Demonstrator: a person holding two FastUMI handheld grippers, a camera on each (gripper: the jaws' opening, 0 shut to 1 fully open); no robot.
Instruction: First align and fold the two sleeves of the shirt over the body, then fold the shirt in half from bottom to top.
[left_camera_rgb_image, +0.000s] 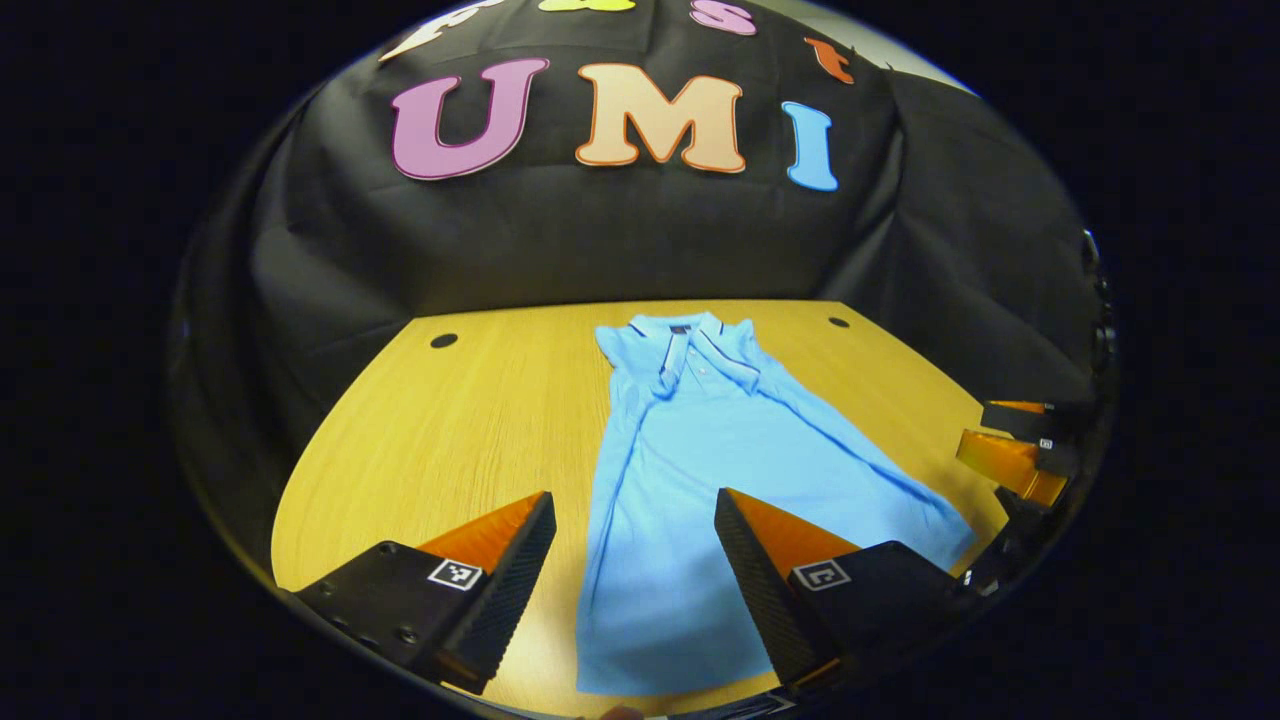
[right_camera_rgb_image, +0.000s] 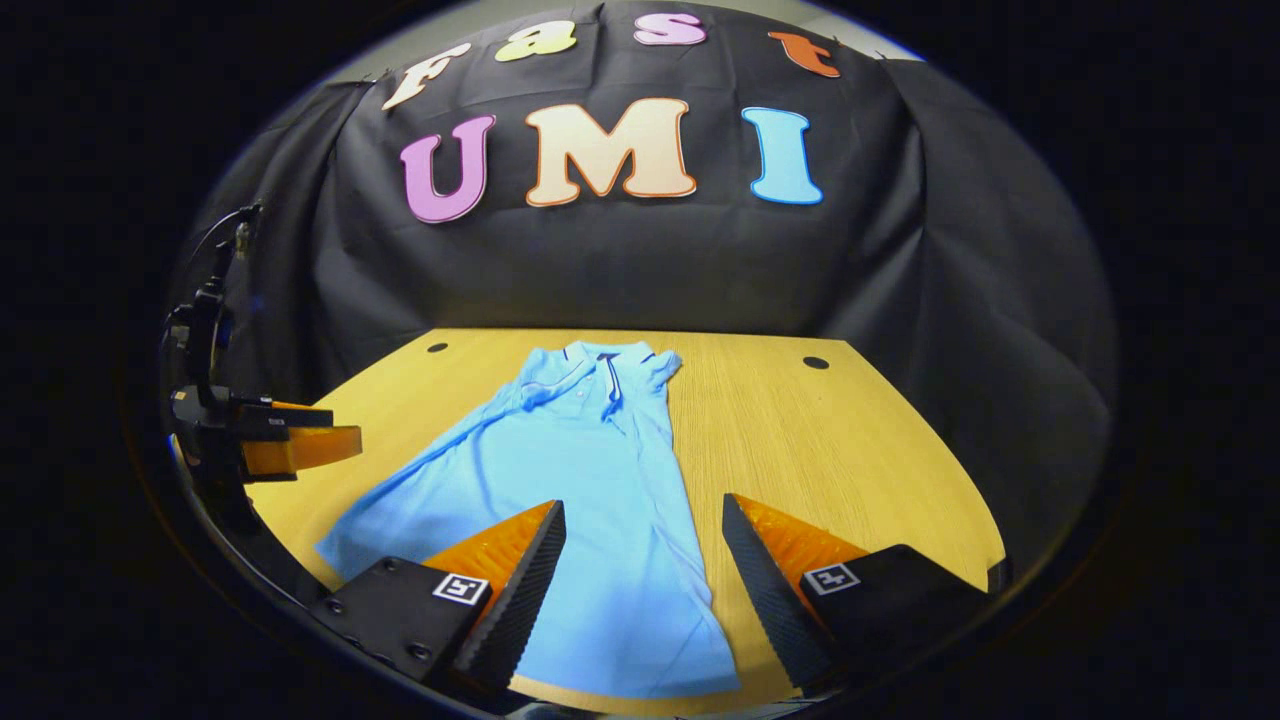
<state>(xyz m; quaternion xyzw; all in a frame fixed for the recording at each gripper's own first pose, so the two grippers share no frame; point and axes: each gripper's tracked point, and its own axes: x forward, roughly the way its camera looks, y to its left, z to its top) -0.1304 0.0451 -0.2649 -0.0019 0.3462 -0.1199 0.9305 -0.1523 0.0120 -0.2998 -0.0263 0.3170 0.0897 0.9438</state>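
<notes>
The left claw (left_camera_rgb_image: 635, 560) hangs with its fingers spread wide apart, gripping nothing. The right claw (right_camera_rgb_image: 645, 570) is likewise wide open and empty, and the two sit side by side.

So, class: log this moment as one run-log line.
shirt: flat on table, sleeves folded in, collar far | left gripper: open above hem | right gripper: open above hem | bottom fold: pending

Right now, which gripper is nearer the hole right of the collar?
Right gripper: over the hem, right part, facing the hole; left gripper: over the left part.
</notes>
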